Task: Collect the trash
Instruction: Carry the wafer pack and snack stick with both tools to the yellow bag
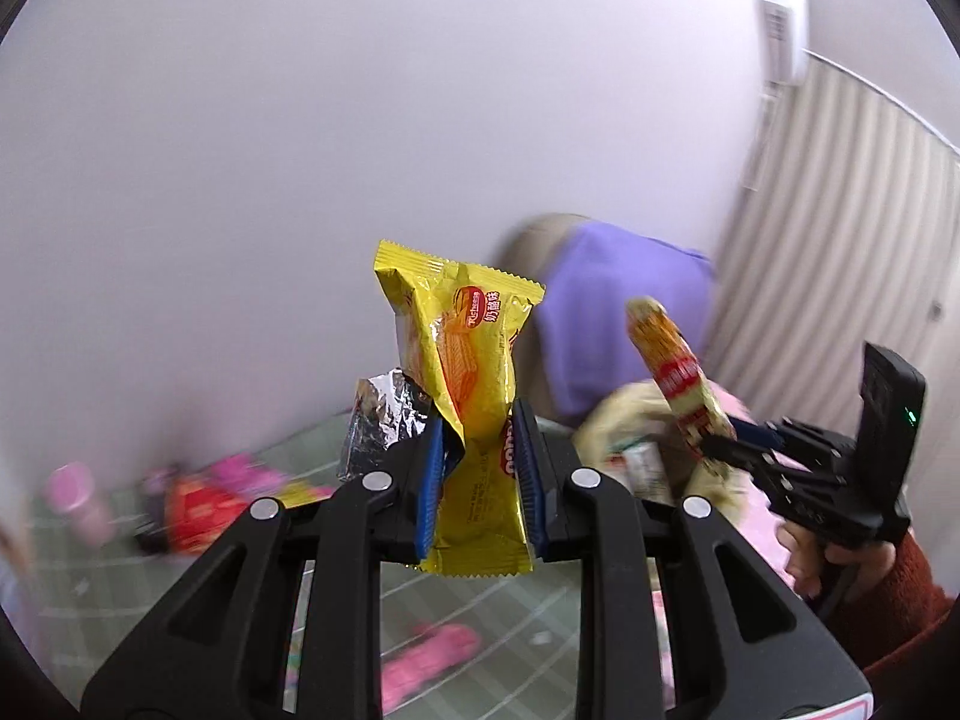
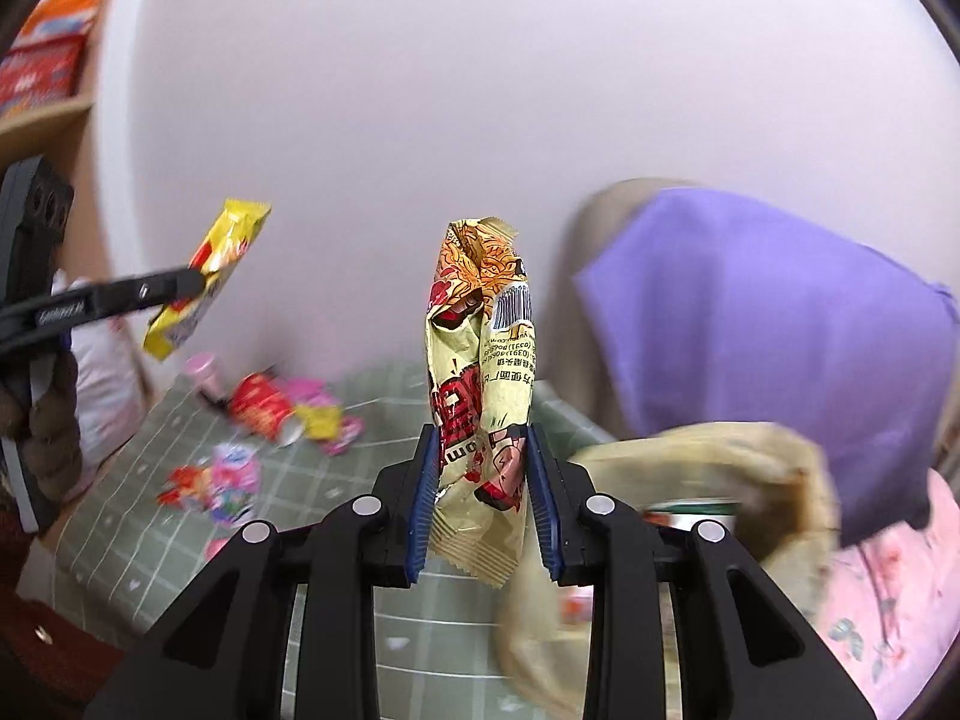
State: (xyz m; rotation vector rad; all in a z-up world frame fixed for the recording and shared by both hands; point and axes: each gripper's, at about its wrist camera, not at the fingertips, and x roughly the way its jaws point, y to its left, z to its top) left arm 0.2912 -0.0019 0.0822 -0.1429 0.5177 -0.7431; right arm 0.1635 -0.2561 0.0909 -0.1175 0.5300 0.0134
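While both wrappers are up in the air, the step in hand looks like carrying them to the tan bag [image 2: 690, 450] at the lower right of the right wrist frame. The left hand-held gripper [image 1: 477, 462] is clamped on a yellow snack wrapper [image 1: 474, 360], which stands upright at the centre of its view, with a scrap of silver foil [image 1: 384, 420] caught beside the left pad. The right hand-held gripper [image 2: 483, 480] pinches a cream and red noodle wrapper [image 2: 480, 372] at its lower half. To do this well, I judge each wrapper should be brought right over the bag's mouth before the jaws let go, one at a time, since light film can drift or cling to a pad. More litter, including a red cup [image 2: 264, 414], lies on the green checked table [image 2: 150, 516] at lower left.
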